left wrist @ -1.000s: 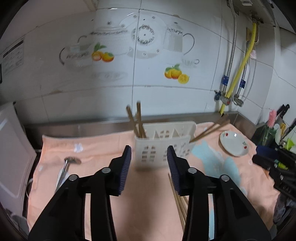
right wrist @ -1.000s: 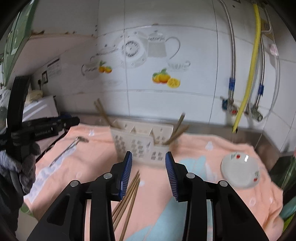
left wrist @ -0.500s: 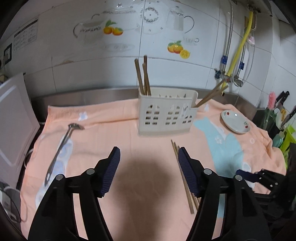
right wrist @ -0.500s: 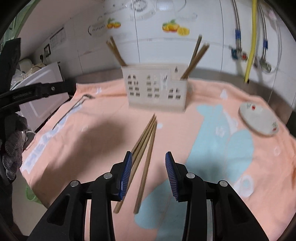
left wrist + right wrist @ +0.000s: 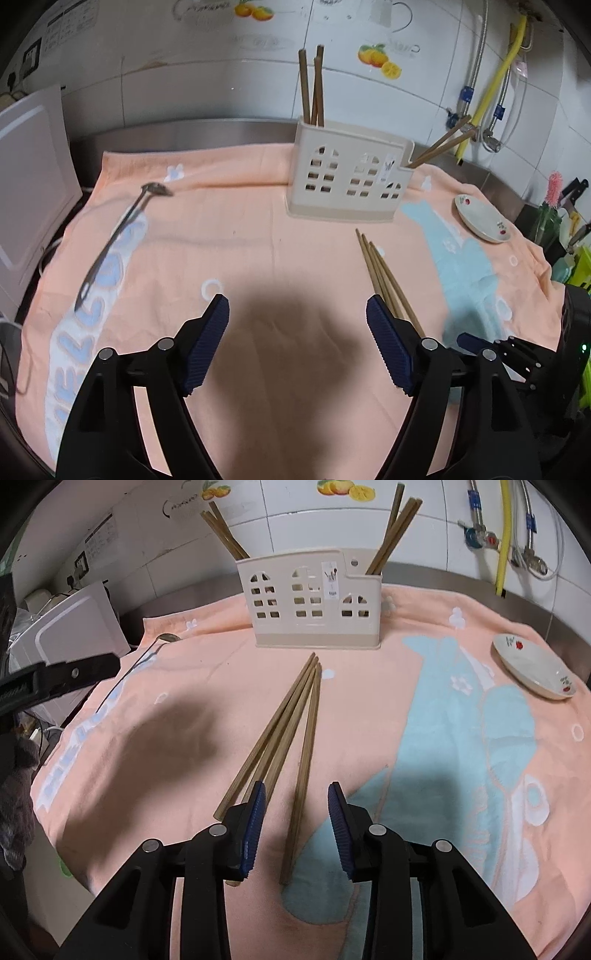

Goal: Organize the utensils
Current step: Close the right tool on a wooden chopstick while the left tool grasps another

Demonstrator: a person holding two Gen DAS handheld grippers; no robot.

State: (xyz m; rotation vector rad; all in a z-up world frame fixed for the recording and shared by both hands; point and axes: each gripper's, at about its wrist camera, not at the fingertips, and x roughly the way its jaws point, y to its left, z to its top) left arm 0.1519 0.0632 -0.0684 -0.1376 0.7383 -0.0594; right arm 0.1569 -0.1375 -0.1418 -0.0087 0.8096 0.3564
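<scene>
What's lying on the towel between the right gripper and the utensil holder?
In the right wrist view, loose wooden chopsticks fan across the towel from the right gripper, whose jaws are closing around one, toward the utensil holder.

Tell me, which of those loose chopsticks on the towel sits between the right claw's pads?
The lone chopstick lying apart on the right of the fan. The bundled three run left of the closing right claw.
</scene>
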